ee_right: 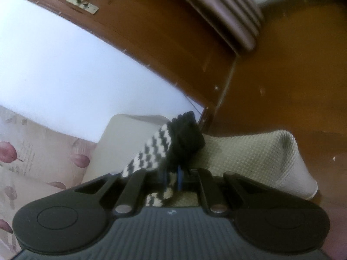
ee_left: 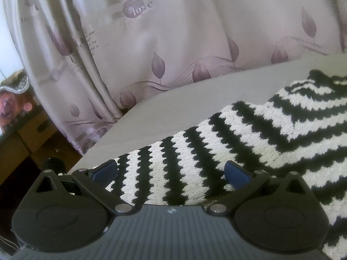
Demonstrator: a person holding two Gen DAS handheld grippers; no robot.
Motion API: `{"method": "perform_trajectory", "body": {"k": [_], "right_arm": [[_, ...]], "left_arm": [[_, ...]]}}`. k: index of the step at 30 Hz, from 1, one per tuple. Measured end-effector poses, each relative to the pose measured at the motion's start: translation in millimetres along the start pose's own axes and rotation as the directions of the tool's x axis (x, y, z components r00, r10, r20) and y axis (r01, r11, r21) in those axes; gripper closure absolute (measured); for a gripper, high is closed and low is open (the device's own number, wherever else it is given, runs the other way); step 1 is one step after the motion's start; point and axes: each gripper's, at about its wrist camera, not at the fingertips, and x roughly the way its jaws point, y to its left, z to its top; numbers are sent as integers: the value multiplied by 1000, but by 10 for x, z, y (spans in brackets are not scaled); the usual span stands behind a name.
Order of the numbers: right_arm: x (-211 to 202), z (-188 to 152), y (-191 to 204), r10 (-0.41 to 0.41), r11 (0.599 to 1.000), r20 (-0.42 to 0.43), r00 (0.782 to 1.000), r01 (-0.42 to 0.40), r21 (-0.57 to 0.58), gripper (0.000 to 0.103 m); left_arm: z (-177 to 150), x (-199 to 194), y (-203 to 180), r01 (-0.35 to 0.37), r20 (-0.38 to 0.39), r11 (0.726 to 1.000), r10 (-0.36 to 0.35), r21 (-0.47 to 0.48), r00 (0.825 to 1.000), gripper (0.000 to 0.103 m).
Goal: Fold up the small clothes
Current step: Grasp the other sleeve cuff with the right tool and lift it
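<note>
A black-and-white striped knit garment [ee_left: 249,134] lies on a grey padded surface [ee_left: 173,106]. My left gripper [ee_left: 171,171] is open, its blue pads on either side of a striped sleeve-like part, low over it. In the right wrist view my right gripper [ee_right: 171,177] is shut on a striped end of the garment [ee_right: 171,138], whose black cuff sticks up past the fingers. That end is lifted off the surface.
A pale curtain with purple leaves [ee_left: 151,43] hangs behind the grey surface. Cardboard boxes [ee_left: 32,134] sit at the left. In the right wrist view a brown wooden door [ee_right: 151,32], a beige textured cushion [ee_right: 260,151] and a white wall [ee_right: 65,75] are ahead.
</note>
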Motion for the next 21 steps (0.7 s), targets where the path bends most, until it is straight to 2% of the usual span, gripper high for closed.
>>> {"method": "perform_trajectory", "body": {"k": [3, 5, 6, 9, 11, 13, 17, 21], "right_arm": [[44, 69, -69, 25, 999, -17, 1000, -25, 44, 90], [95, 58, -43, 46, 998, -31, 998, -45, 53, 81], [116, 43, -5, 58, 997, -40, 997, -56, 46, 76], [202, 10, 136, 42, 999, -40, 998, -44, -30, 74], [259, 23, 184, 26, 998, -30, 999, -27, -53, 75], [290, 43, 218, -17, 997, -24, 1000, 15, -79, 94], [281, 123, 235, -23, 999, 3, 1000, 23, -34, 94], [182, 169, 476, 49, 997, 18, 999, -47, -63, 94]], "left_arm": [[-17, -54, 44, 34, 37, 999, -34, -24, 999, 0], [-31, -122, 76, 69, 72, 997, -67, -38, 995, 0], [-42, -169, 86, 83, 92, 996, -79, -43, 993, 0], [-69, -288, 107, 105, 134, 993, -98, -48, 986, 0], [-76, -305, 175, 114, 118, 990, -104, -79, 988, 0], [-96, -301, 278, 126, 100, 982, -113, -137, 989, 0], [-153, -229, 501, 144, 79, 962, -129, -233, 989, 0], [-188, -214, 562, 136, 85, 962, -119, -237, 989, 0]]}}
